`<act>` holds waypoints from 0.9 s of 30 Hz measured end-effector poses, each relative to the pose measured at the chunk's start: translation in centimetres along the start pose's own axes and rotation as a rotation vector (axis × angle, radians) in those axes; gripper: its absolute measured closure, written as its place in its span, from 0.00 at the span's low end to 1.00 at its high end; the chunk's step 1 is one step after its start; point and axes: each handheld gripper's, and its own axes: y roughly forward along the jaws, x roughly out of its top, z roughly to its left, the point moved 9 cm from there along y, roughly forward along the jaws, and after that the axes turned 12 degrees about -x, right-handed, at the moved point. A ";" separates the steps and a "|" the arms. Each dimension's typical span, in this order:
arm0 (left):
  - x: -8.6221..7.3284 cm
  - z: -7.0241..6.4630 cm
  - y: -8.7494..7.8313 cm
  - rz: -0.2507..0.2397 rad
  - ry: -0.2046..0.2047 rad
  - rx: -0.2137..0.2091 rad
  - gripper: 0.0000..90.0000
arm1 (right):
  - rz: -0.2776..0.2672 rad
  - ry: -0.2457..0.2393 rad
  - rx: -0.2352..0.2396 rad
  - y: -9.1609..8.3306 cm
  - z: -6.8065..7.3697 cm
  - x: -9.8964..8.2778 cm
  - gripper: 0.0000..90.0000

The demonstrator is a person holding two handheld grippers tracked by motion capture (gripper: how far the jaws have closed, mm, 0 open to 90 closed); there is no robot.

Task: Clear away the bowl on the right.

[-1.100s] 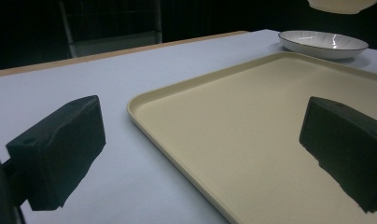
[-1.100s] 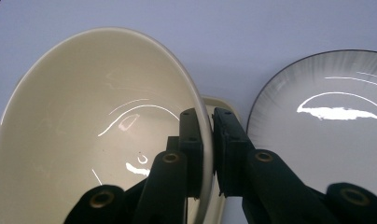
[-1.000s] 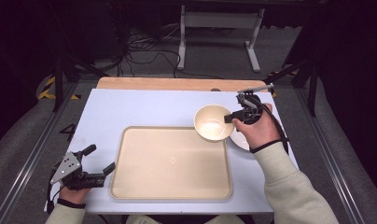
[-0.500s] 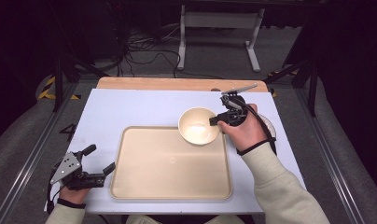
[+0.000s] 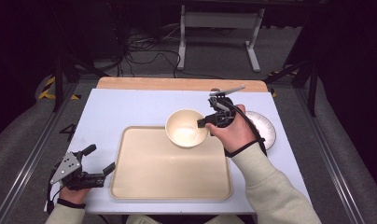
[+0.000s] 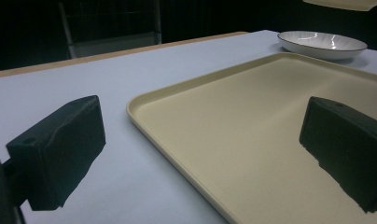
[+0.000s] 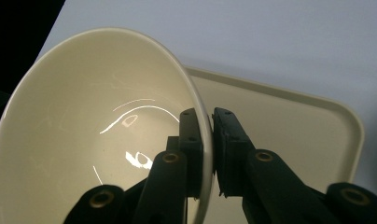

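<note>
1. right gripper (image 5: 201, 123) is clamped on the rim of the cream bowl (image 5: 186, 128), one jaw inside the wall and one outside, as the right gripper view shows plainly (image 7: 207, 154). the bowl hangs above the far edge of the beige tray (image 5: 170, 186), its mouth tipped toward the camera.
2. judging from that, the step in hand looks like setting the bowl down on the tray. a rim pinch gives little hold against twisting, so it should go down slowly and level, with the base flat on the tray before the jaws let go.
3. aim well inside the tray's raised lip (image 7: 280, 93); landing on the lip would leave the bowl tilted and likely to slide.
4. left gripper (image 5: 97, 161) rests on the worktop (image 5: 126, 105) just beside the tray's near left corner, jaws spread wide with nothing between them; the left gripper view shows the tray edge (image 6: 177, 140) running through the gap. it is apart from the landing spot and can stay put.
5. a shallow white plate (image 5: 266, 128) with a dark rim sits on the worktop to the right of the tray, partly behind the right hand (image 5: 231, 133).
6. the worktop is a pale blue-white sheet with a wooden strip (image 5: 177, 84) along its far edge.
7. beyond it the room is dark: grey floor, loose cables (image 5: 144, 51), and the white legs of a stand (image 5: 219, 32).
</note>
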 end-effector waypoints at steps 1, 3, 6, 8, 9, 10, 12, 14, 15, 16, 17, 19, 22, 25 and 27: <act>0.0 0.0 0.0 0.000 0.000 0.000 0.01 | 0.000 -0.003 0.006 0.1 0.2 0.0 0.92; 0.0 0.0 0.0 0.001 0.001 -0.001 0.01 | 0.009 -0.008 0.023 0.4 0.9 -0.1 0.92; 0.0 0.0 0.0 -0.002 0.002 -0.001 0.01 | 0.019 -0.013 0.036 0.9 1.7 -0.3 0.92; 0.0 0.0 0.0 -0.006 0.001 0.001 0.01 | 0.029 -0.018 0.045 1.2 2.2 -0.4 0.92; 0.0 0.0 0.0 -0.006 0.001 0.001 0.01 | 0.033 -0.020 0.047 1.4 2.4 -0.5 0.92; 0.0 0.0 0.0 -0.004 0.003 -0.001 0.01 | 0.035 -0.026 0.047 1.6 2.5 -0.6 0.92; 0.1 0.0 0.0 -0.006 0.003 0.000 0.01 | 0.046 -0.032 0.050 2.2 2.9 -0.9 0.92; 0.1 0.0 0.0 -0.006 0.003 -0.001 0.01 | 0.053 -0.036 0.049 2.4 3.0 -1.1 0.92; 0.1 0.0 0.0 -0.006 0.003 -0.001 0.01 | 0.058 -0.039 0.049 2.6 3.1 -1.2 0.92; 0.1 0.0 0.0 -0.007 0.003 -0.001 0.01 | 0.067 -0.044 0.046 3.0 3.2 -1.5 0.92; 0.1 0.0 0.0 -0.007 0.003 -0.001 0.01 | 0.078 -0.044 0.049 3.5 3.4 -1.8 0.92; 0.1 0.0 0.0 -0.007 0.003 -0.001 0.01 | 0.085 -0.048 0.049 3.8 3.5 -1.9 0.92; 0.1 0.0 0.0 -0.007 0.003 -0.001 0.01 | 0.101 -0.052 0.045 4.5 3.6 -2.3 0.92; 0.1 -0.1 0.0 -0.008 0.001 -0.002 0.01 | 0.116 -0.058 0.041 5.3 3.6 -2.8 0.92; 0.1 -0.1 0.0 -0.007 0.003 -0.002 0.01 | 0.123 -0.052 0.040 5.6 3.6 -3.0 0.92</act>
